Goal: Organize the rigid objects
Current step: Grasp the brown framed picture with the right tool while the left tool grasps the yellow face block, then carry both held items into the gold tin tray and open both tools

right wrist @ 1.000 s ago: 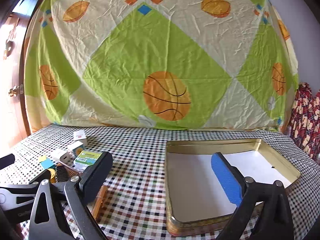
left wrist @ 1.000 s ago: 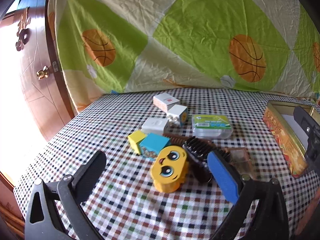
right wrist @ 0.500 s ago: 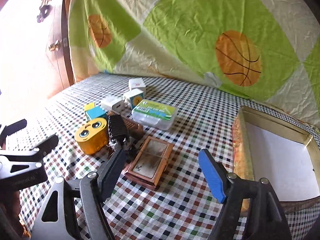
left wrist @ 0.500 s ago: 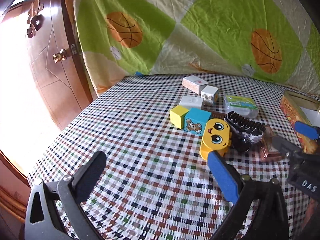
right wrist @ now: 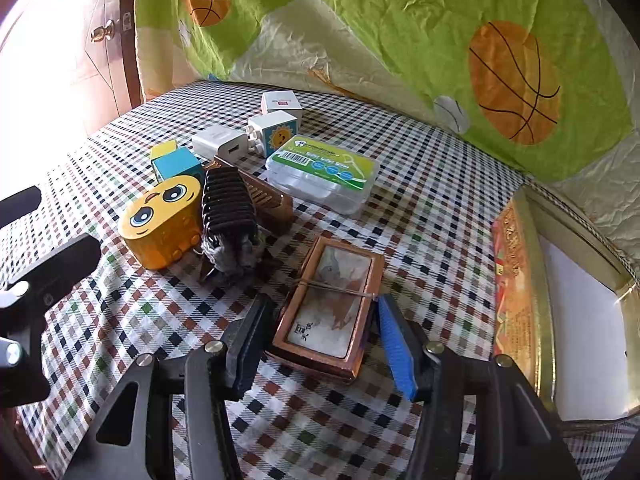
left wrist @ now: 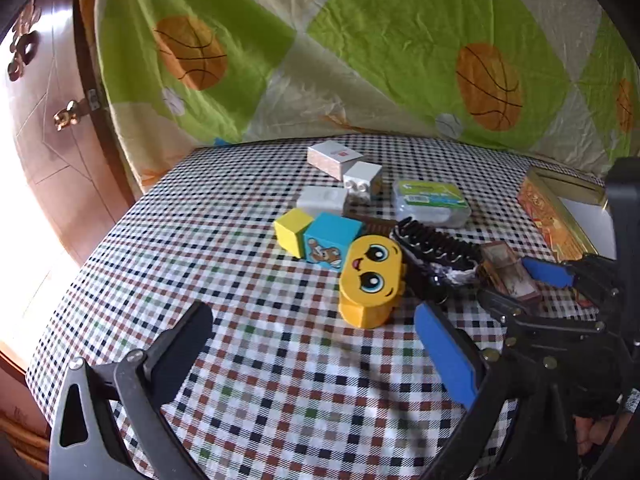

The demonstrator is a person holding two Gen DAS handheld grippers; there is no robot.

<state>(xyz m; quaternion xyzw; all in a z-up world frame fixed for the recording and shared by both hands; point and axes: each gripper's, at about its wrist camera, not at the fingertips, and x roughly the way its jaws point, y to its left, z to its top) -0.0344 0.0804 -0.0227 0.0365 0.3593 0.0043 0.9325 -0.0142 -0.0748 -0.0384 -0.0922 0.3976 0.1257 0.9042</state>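
Observation:
A brown framed box (right wrist: 328, 312) lies flat on the checked cloth, and my right gripper (right wrist: 322, 306) is down over its near end. Its jaws are closing, with the box between them; the blue pad (right wrist: 394, 344) sits at the box's right edge and a thin gap shows at the black pad (right wrist: 248, 344). From the left wrist view the right gripper (left wrist: 520, 284) straddles the same box (left wrist: 506, 268). My left gripper (left wrist: 312, 320) hovers open over bare cloth, nothing between its fingers, just short of the yellow face box (left wrist: 370, 280).
A black comb (right wrist: 228, 204), blue block (left wrist: 330, 240), yellow block (left wrist: 292, 228), white charger (left wrist: 322, 200), sun block (right wrist: 274, 130), small white box (left wrist: 334, 156) and floss case (right wrist: 320, 172) cluster mid-table. A gold tin (right wrist: 516, 280) stands at the right. A door is at the left.
My right gripper swung from above the gold tin down to the pile and narrowed its jaws around the framed box. My left gripper turned a little and stayed open.

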